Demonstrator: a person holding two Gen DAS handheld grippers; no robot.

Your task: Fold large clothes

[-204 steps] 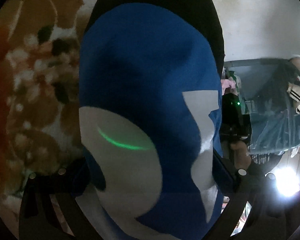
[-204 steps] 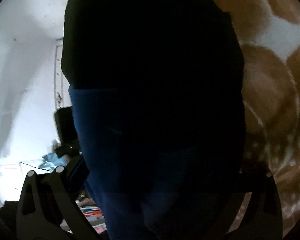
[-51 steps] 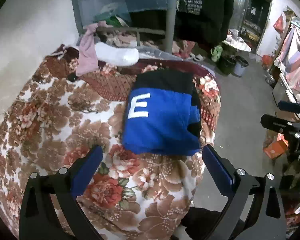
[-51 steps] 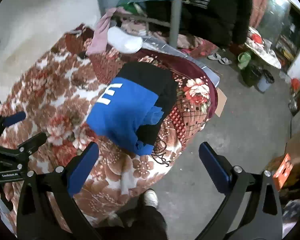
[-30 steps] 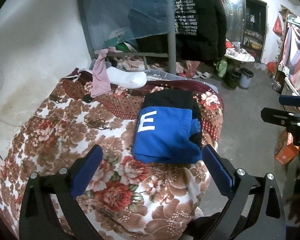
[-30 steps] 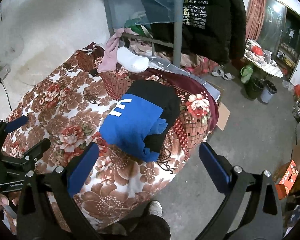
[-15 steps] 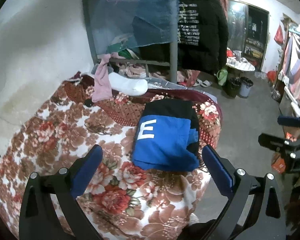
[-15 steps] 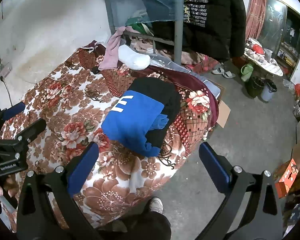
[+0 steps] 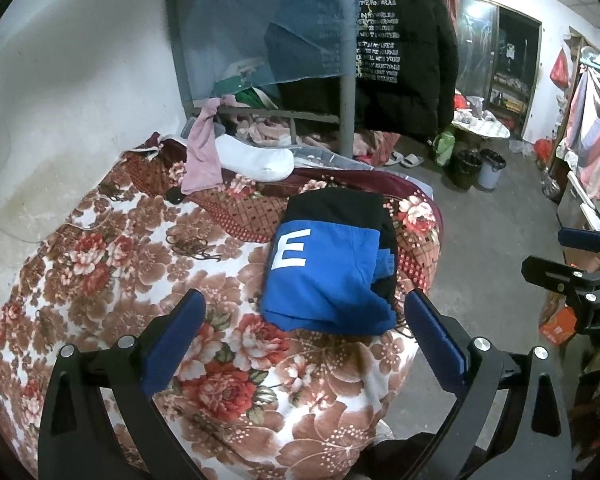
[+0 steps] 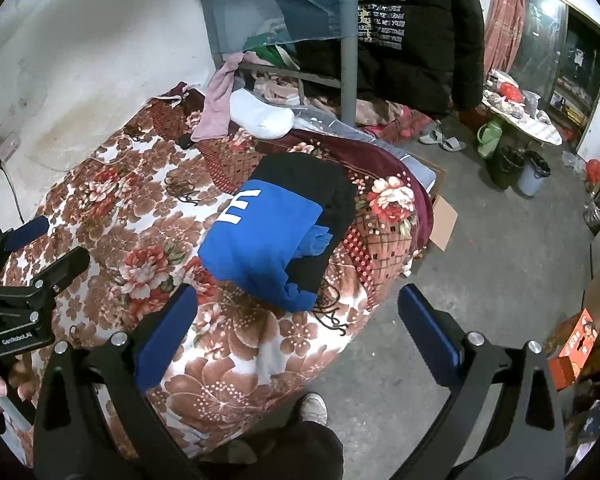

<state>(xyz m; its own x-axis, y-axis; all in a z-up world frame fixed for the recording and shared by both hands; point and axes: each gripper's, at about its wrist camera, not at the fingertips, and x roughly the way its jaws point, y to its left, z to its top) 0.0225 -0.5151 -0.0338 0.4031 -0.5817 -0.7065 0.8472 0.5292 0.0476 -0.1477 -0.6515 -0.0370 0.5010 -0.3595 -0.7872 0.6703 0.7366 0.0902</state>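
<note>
A folded blue and black garment (image 9: pixel 332 264) with a white letter E lies flat on the floral bedspread (image 9: pixel 100 280), near the bed's right edge. It also shows in the right wrist view (image 10: pixel 276 236). My left gripper (image 9: pixel 304 312) is open and empty, held well back above the near part of the bed. My right gripper (image 10: pixel 296 304) is open and empty, held back over the bed's near corner. Each gripper shows at the edge of the other's view: the right one (image 9: pixel 572 264) and the left one (image 10: pixel 36 248).
A white pillow (image 9: pixel 256 158) and a pink cloth (image 9: pixel 202 152) lie at the bed's far end by a metal frame post (image 9: pixel 346 80). A black jacket (image 9: pixel 404 52) hangs behind. Bins (image 9: pixel 478 168), an orange box (image 10: pixel 572 348) and concrete floor (image 10: pixel 480 260) lie to the right.
Both grippers have let go of the garment, which now lies folded on the bed, and have drawn back and up from it, open.
</note>
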